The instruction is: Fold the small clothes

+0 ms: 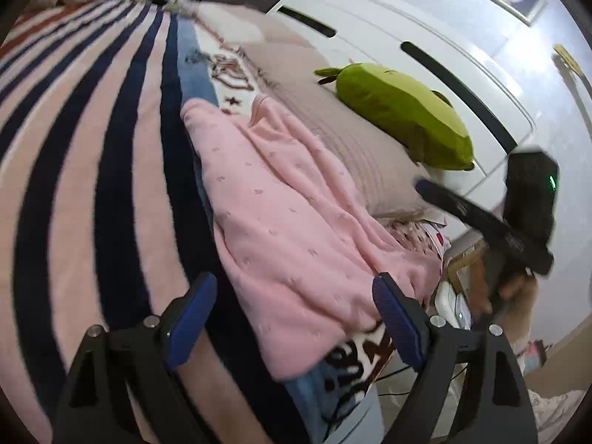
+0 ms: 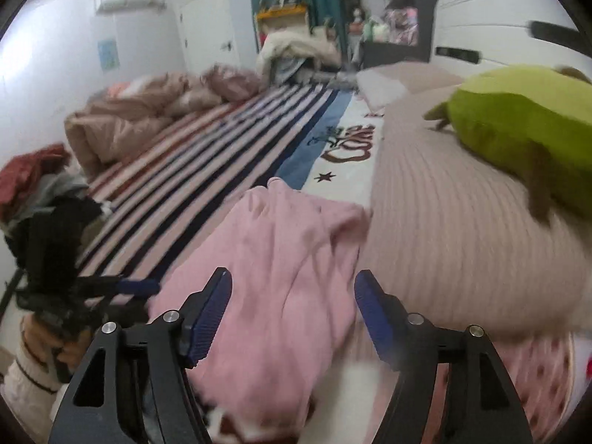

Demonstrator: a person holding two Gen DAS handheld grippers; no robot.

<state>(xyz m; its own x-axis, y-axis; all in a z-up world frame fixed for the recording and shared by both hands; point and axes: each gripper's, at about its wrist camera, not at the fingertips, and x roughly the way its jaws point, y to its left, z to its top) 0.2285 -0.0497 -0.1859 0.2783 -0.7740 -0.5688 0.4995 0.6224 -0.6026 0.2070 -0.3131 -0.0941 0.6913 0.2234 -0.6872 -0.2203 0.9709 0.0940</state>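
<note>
The pink garment [image 1: 281,222] lies folded on the bed, between the striped blanket [image 1: 92,155] and the beige pillow [image 1: 333,125]. The left gripper [image 1: 296,318] hangs over its near end, jaws apart, nothing between them. The right gripper [image 2: 292,314] is likewise spread and empty above the garment. Only the right view shows the clothes pile [image 2: 40,188] and crumpled duvet [image 2: 140,111] at the bed's far side. Only the left view shows the bed's near edge by the green plush [image 1: 399,111]. The striped blanket offers open room.

left gripper [image 1: 296,327] jaws apart, right gripper [image 2: 292,323] likewise
</note>
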